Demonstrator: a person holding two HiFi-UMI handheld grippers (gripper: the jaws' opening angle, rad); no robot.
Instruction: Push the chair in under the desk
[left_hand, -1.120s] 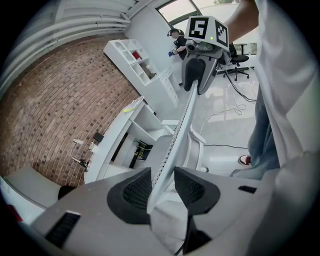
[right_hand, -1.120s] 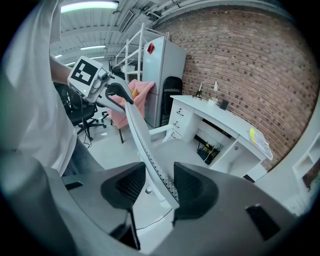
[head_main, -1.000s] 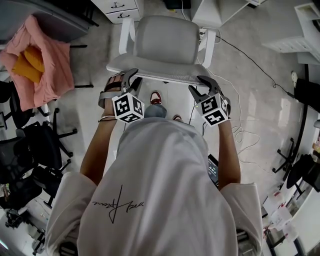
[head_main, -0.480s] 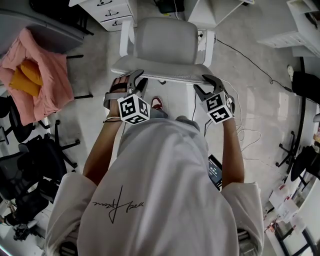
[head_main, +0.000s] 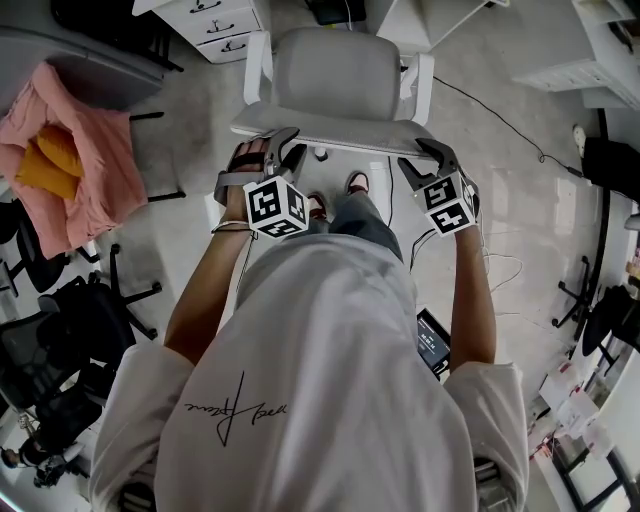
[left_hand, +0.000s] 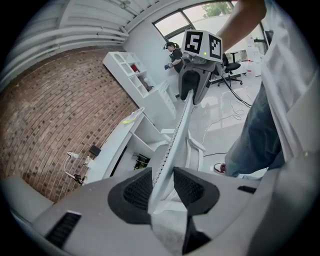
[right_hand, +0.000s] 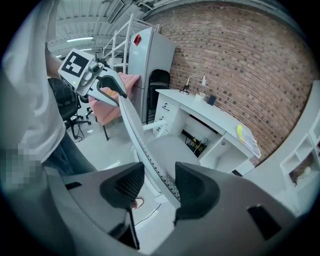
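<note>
At the far side of the room stands the white counter (right_hand: 220, 125), and the chair (head_main: 330, 80) sits just near of it, facing its knee gap, seemingly not yet tucked fully under. Along the near top rim of the backrest (head_main: 335, 135), the left tool (head_main: 283, 142) is clenched on the mesh edge, while the right tool (head_main: 425, 155) is opening its jaws, the rim between them touching only one pad. If that right side slips off during the push, the chair would likely swivel and knock an armrest (head_main: 257, 65) against the counter's edge.
</note>
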